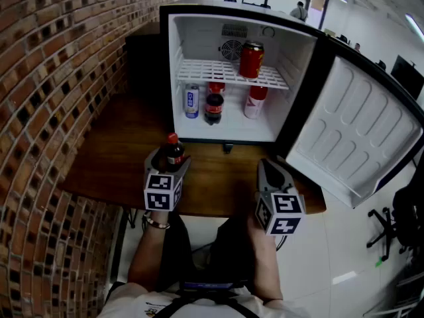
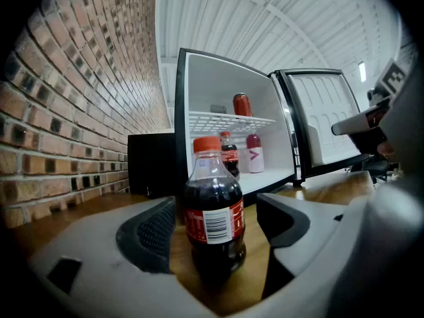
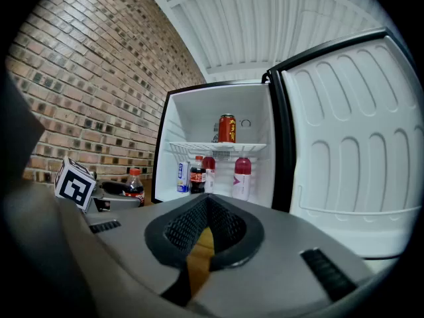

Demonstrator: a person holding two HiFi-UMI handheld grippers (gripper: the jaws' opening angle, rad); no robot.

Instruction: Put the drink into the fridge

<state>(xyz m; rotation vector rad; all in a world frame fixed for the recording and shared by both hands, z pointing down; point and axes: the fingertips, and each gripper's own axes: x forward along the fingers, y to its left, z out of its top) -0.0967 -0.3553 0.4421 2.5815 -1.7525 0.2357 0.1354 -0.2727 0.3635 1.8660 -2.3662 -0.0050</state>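
A small cola bottle [image 1: 174,152] with a red cap stands upright on the wooden table [image 1: 109,158], in front of the open white fridge [image 1: 173,78]. My left gripper [image 1: 169,160] reaches around the cola bottle [image 2: 213,224], jaws wide open, with a thin gap showing between each pad and the bottle. The left gripper [image 2: 218,212] points at the fridge. My right gripper [image 1: 273,172] hovers over the table's front right part, shut and empty, its pads [image 3: 199,220] meeting at the tips. From there the bottle [image 3: 134,185] shows at far left.
A red can [image 1: 251,59] stands on the fridge's wire shelf [image 1: 205,71]. Below it are a blue-white can [image 1: 191,101], a cola bottle [image 1: 213,108] and a red drink bottle [image 1: 254,101]. The door [image 1: 358,131] hangs open right. A black box [image 1: 146,65] sits left, by a brick wall [image 1: 53,78].
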